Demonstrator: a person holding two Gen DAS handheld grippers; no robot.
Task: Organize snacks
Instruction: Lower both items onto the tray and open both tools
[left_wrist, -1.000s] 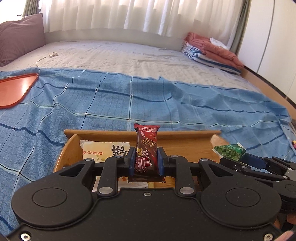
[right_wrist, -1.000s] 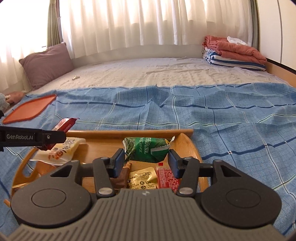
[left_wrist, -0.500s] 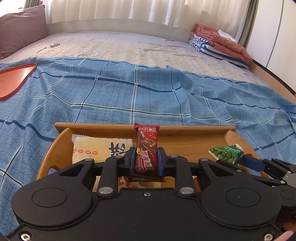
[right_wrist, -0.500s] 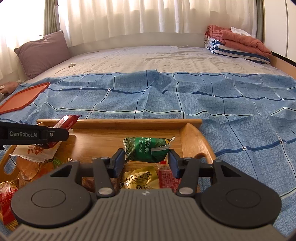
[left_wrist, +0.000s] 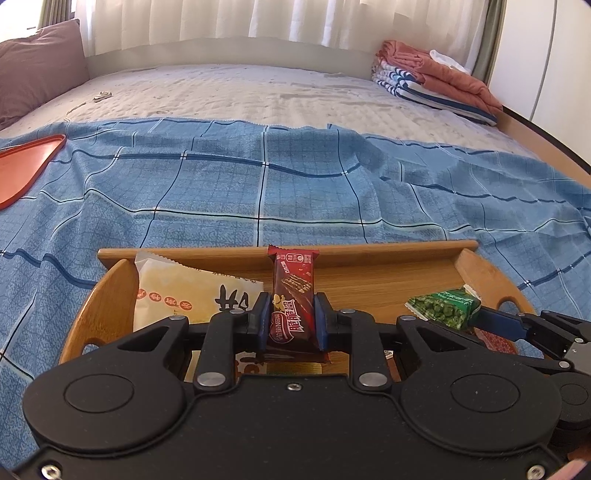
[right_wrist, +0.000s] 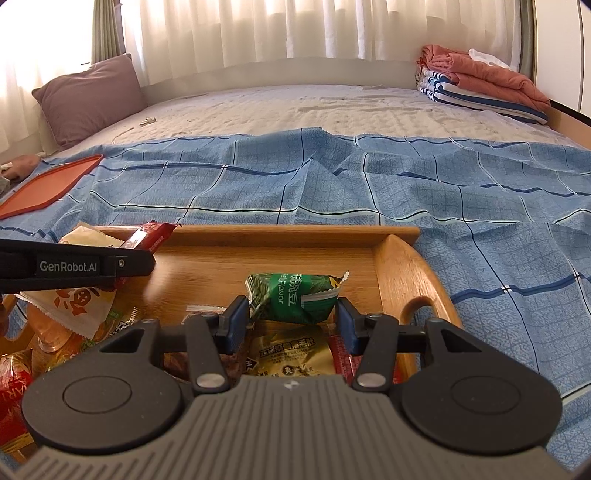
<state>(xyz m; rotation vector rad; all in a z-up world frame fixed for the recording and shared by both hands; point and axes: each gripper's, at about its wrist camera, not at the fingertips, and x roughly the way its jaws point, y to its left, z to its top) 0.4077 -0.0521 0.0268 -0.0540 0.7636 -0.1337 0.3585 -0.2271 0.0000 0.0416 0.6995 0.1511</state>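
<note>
Snacks sit in the tray (left_wrist: 373, 250) on the bed; in the left view, the left tool (left_wrist: 291, 323) grips an upright bar (left_wrist: 293, 291) above it. In the right view, the right tool (right_wrist: 292, 323) pinches a green pack (right_wrist: 295, 297) over the tray's right end, with more packets loose beneath, so sorting looks only partly done.

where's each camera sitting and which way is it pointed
Left wrist: on the left gripper, facing along its fingers over the wooden tray toward the curtains; fingers shut on a red chocolate bar, right gripper's tip at right.
Right wrist: on the right gripper, facing likewise; fingers flank a green pea packet, left gripper's arm at left.
Shared: tray, chocolate bar, pea packet, blue checked cloth.
</note>
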